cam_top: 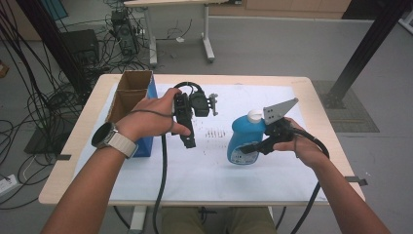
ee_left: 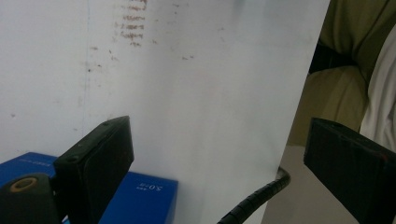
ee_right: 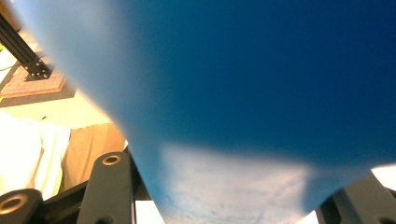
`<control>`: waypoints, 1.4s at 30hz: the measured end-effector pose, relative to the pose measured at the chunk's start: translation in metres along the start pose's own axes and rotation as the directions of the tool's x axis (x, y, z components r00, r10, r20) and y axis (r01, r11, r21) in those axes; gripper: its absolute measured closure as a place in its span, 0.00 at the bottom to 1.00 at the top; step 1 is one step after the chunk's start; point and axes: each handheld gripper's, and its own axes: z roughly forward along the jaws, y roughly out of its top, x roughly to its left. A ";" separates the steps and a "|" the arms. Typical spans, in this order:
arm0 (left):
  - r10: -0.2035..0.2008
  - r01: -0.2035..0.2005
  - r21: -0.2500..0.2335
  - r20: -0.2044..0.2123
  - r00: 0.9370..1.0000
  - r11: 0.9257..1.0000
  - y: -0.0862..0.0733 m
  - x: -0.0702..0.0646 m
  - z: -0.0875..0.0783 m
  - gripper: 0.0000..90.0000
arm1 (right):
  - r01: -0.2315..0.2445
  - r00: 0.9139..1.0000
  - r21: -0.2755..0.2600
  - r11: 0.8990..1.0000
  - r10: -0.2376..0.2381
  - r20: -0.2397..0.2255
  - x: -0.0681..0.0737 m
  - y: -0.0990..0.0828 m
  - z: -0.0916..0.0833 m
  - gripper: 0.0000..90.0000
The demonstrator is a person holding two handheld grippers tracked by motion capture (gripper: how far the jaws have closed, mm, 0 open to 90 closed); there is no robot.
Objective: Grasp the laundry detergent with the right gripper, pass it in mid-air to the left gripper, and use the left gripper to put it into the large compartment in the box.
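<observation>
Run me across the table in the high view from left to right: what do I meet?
Open cardboard box with blue sides → left gripper, jaws open with nothing between them → blue bottle with a white cap → right gripper, shut on the bottle's lower body.

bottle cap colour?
White cap on the blue bottle; clearest in the high view.
</observation>
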 end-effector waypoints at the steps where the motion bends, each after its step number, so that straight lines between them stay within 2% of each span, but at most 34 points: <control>1: 0.000 0.000 -0.001 0.002 1.000 1.000 0.000 0.000 -0.001 0.10 | -0.003 1.000 0.000 1.000 0.003 -0.001 0.000 0.001 0.000 0.48; 25: 0.010 -0.010 -0.010 0.032 0.999 1.000 0.010 0.000 -0.018 0.10 | 0.002 1.000 0.025 1.000 -0.001 -0.025 0.005 0.019 0.017 0.48; 35: 0.042 -0.042 -0.007 0.038 0.998 0.999 0.021 0.000 -0.026 0.10 | 0.011 0.999 0.037 0.999 -0.009 -0.034 0.006 0.025 0.025 0.48; 42: 0.049 -0.049 -0.004 0.043 0.998 0.999 0.026 0.000 -0.031 0.10 | 0.027 0.999 0.055 0.998 -0.026 -0.028 0.007 0.031 0.030 0.48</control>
